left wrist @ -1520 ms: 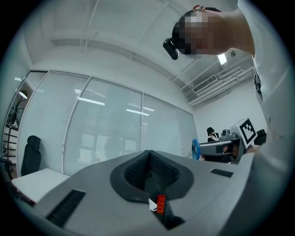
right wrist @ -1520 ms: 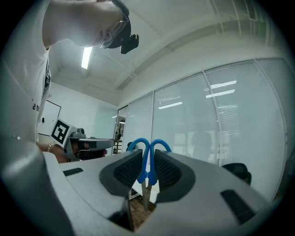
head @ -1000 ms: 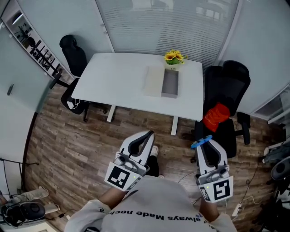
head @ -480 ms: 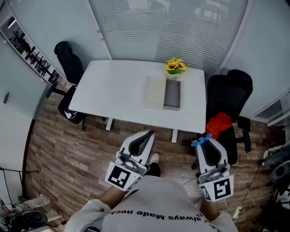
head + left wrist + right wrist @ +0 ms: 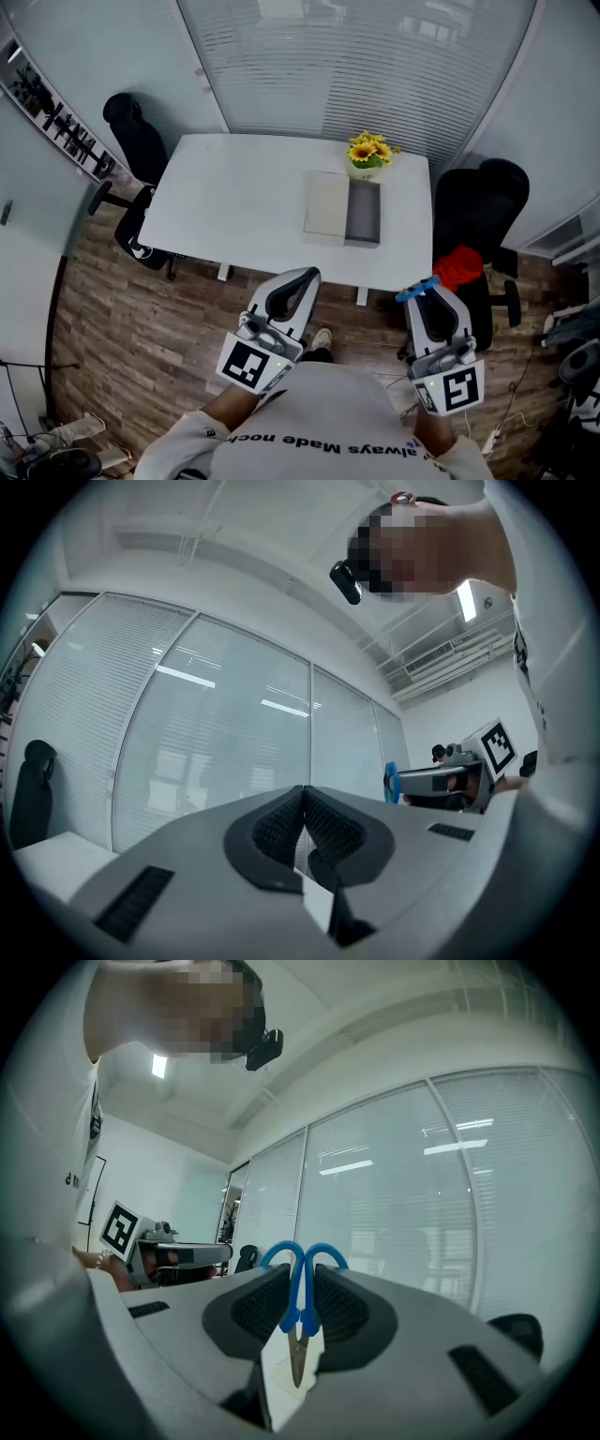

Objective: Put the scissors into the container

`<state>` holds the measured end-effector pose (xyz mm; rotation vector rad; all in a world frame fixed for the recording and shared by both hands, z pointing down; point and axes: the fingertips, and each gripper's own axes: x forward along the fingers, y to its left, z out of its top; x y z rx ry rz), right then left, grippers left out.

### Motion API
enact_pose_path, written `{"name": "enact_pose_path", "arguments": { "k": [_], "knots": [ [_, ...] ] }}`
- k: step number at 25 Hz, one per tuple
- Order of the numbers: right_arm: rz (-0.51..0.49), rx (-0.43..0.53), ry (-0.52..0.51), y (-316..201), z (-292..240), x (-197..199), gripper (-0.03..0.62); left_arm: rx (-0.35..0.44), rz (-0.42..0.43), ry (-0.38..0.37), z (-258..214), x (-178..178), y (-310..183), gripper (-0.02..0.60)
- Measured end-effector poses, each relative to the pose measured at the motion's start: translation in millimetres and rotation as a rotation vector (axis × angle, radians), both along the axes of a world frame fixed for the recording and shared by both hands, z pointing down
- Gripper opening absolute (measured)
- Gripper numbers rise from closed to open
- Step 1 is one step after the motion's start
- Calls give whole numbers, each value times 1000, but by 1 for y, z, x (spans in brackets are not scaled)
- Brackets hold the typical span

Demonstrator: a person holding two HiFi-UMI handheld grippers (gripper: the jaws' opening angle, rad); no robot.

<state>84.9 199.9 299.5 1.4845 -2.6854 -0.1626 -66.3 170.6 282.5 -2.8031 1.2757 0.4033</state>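
Blue-handled scissors [image 5: 301, 1283] are clamped between the jaws of my right gripper [image 5: 300, 1309], handles pointing out past the tips, blades back toward the camera. In the head view the blue handles [image 5: 416, 292] stick out at the tip of the right gripper [image 5: 424, 298], low right of the picture. My left gripper [image 5: 298, 281] is held beside it, shut with nothing in it; its pads [image 5: 281, 829] press together. A grey open container [image 5: 364, 214] with a pale lid [image 5: 328, 204] beside it lies on the white table [image 5: 244, 192], well ahead of both grippers.
A pot of yellow flowers [image 5: 367, 153] stands just behind the container. Black office chairs sit at the table's left [image 5: 131, 150] and right [image 5: 480, 220]; a red item [image 5: 459, 265] rests on the right chair. Wooden floor lies between me and the table; glass walls with blinds behind.
The table with the container has slid lower and nearer in the head view as I come toward it. Both grippers keep their pose and grip.
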Motion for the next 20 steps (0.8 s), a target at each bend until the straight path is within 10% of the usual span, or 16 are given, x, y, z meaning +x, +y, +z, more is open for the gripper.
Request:
{"name": "enact_pose_path", "arguments": {
  "k": [20],
  "knots": [
    [22,-43,-5,-72,14,-13,91,-52,9,-5,19,-17,-70,19]
  ]
}}
